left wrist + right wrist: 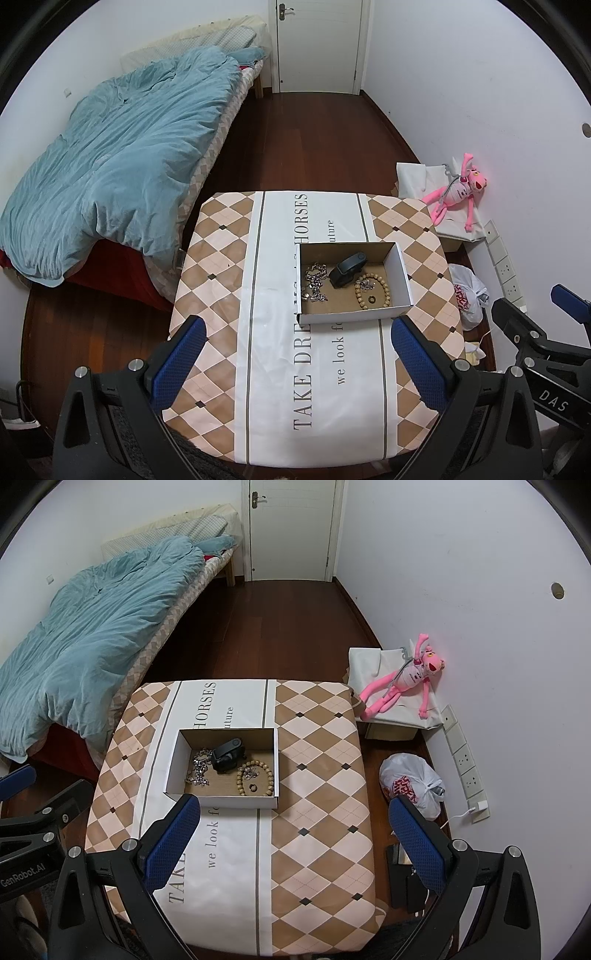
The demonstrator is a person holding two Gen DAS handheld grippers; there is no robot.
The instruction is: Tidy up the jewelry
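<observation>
An open cardboard box (399,271) (173,760) stands on the table's patterned cloth (273,369) (317,812). Inside lie a silver chain (316,282) (199,766), a black wristband (345,269) (227,757), a wooden bead bracelet (386,291) (271,777) and a small ring (371,299) (252,787). My left gripper (295,332) is open and empty, above the table's near half, short of the box. My right gripper (291,812) is open and empty, to the right of the box. The right gripper also shows at the left wrist view's right edge (569,299).
A bed with a blue duvet (122,158) (88,627) stands left of the table. A pink plush toy (458,194) (402,681) lies on a covered box by the right wall. A white plastic bag (412,784) and wall sockets (463,762) are right of the table. A closed door (317,44) is at the back.
</observation>
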